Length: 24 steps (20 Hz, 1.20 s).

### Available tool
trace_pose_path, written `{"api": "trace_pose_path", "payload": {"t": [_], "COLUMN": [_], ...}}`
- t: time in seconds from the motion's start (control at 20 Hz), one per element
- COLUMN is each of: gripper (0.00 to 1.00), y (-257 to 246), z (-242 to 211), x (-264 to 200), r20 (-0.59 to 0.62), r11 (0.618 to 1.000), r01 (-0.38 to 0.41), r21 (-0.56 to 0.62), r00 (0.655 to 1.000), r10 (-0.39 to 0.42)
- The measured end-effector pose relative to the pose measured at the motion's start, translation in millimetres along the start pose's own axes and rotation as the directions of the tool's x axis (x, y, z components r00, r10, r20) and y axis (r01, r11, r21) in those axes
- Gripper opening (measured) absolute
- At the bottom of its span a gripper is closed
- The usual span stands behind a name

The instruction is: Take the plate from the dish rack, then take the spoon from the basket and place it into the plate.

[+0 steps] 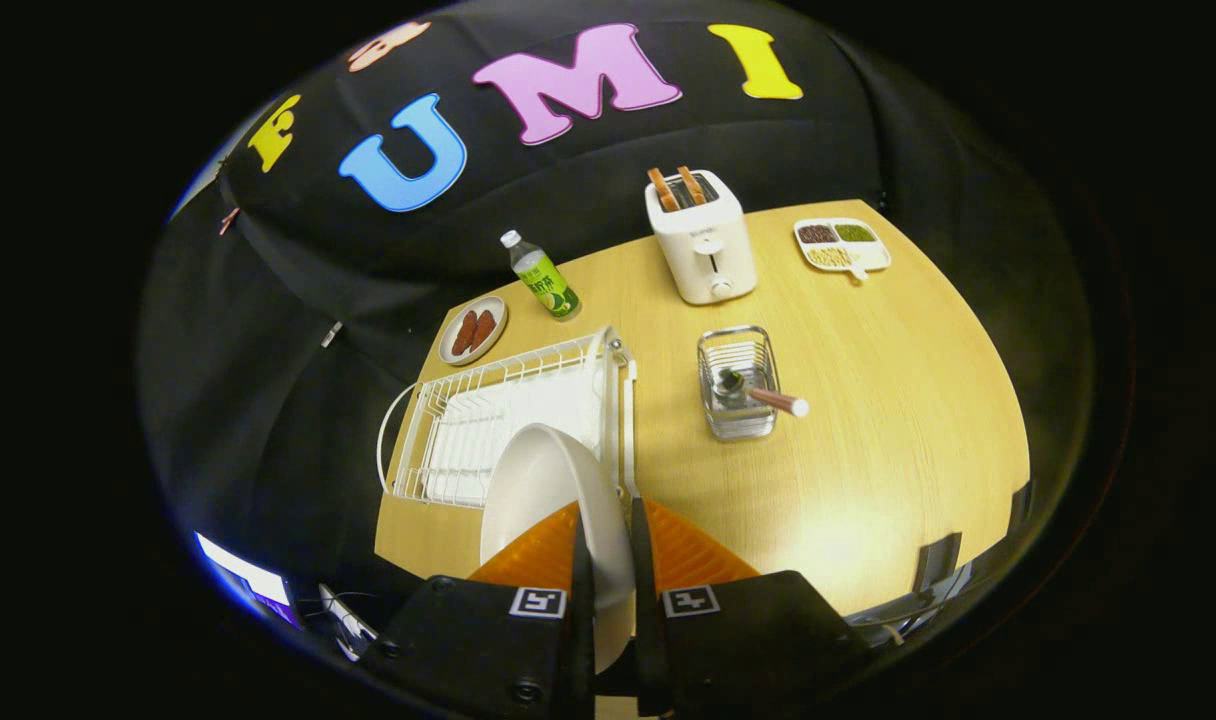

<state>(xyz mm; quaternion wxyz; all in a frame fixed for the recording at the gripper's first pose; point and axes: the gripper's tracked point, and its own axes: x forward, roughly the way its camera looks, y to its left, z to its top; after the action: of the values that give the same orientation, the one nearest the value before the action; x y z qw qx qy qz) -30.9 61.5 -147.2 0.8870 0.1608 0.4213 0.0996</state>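
Clamped in the tool [608,555], both orange fingers [538,550] pressing its rim, the white plate [548,490] stands on edge over the dish rack's [468,420] near end. Farther right, the spoon [763,395] leans in the basket [736,385] on the bench [888,400].
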Motion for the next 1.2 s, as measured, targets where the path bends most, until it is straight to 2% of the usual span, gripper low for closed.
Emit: {"api": "trace_pose_path", "payload": {"t": [0.3, 0.45, 0.6, 1.0, 1.2], "gripper": [0.2, 0.2, 0.21, 0.21, 0.2], "y": [-70, -101, -130, -172, -188], "z": [-32, -38, -33, -38, -47], "x": [-13, 3, 33, 83, 104], "r20": [-0.031, -0.076, -0.097, -0.218, -0.254], "r11": [0.995, 0.987, 0.99, 0.998, 0.999], "r01": [0.062, 0.075, 0.089, -0.011, -0.046], "r21": [0.077, 0.144, 0.114, 0.068, 0.006], "r00": [0.998, 0.995, 0.992, 0.976, 0.966], "r10": [-0.06, -0.064, -0.078, 0.026, 0.046]}}
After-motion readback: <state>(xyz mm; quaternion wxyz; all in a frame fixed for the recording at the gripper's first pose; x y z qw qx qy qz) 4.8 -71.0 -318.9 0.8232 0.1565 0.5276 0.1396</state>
